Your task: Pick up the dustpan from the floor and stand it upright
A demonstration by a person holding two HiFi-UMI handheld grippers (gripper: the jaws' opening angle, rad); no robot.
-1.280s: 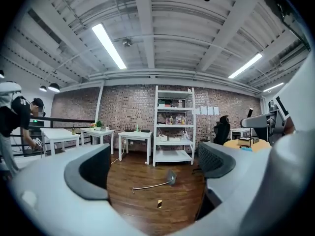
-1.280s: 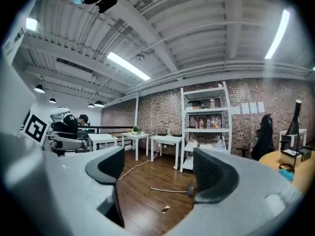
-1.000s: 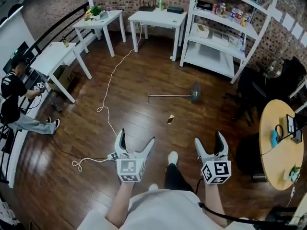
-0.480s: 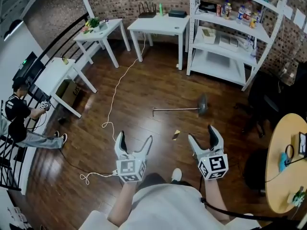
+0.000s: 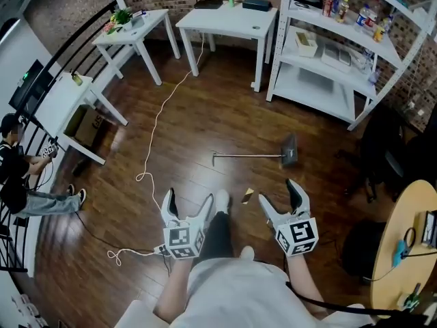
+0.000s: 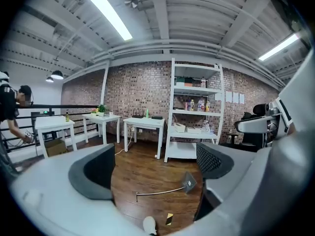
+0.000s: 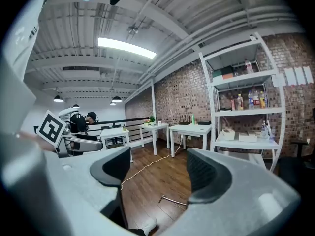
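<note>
Item: I see one dustpan (image 5: 254, 156), with a long, thin silver handle (image 5: 239, 156) and a small dark grey pan (image 5: 289, 149).
Pose: It lies down, not upright. In my head view the handle runs level across the picture, with the pan at its right end and the bare tip at its left.
Place: It rests on the dark wood floor (image 5: 198, 115), out in the open ahead of me.
Left gripper view: The whole dustpan (image 6: 160, 191) shows, its handle slanting up to the pan on the right.
Right gripper view: Only the tip end of the handle (image 7: 172, 200) shows; the rest is hidden.
</note>
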